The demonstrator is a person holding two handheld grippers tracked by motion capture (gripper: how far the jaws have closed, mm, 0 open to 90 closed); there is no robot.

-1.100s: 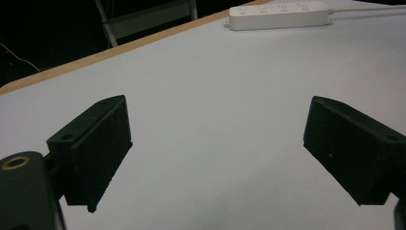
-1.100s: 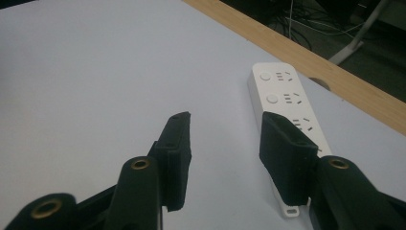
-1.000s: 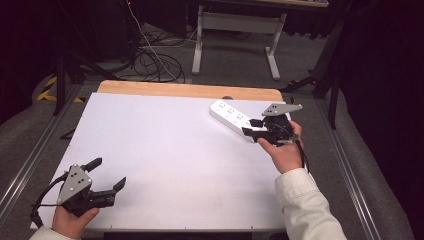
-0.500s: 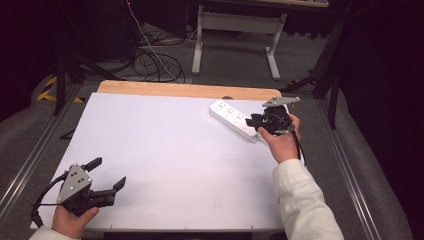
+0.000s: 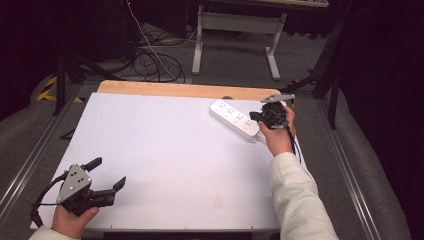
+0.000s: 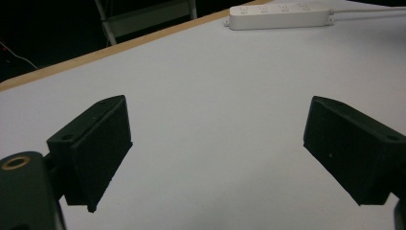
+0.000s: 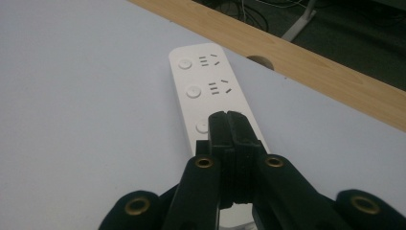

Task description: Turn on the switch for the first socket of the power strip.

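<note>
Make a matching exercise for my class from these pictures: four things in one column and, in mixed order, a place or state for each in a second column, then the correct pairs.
Column one
1. left gripper
2. right gripper
3. power strip
4. wooden strip of the table

Column two
A. white, lying near the table's far right corner
B. jaws wide apart, at the near left corner
C. runs along the table's far edge
D. jaws shut together, tips over the power strip

Pairs: 1-B, 2-D, 3-A, 4-C
</note>
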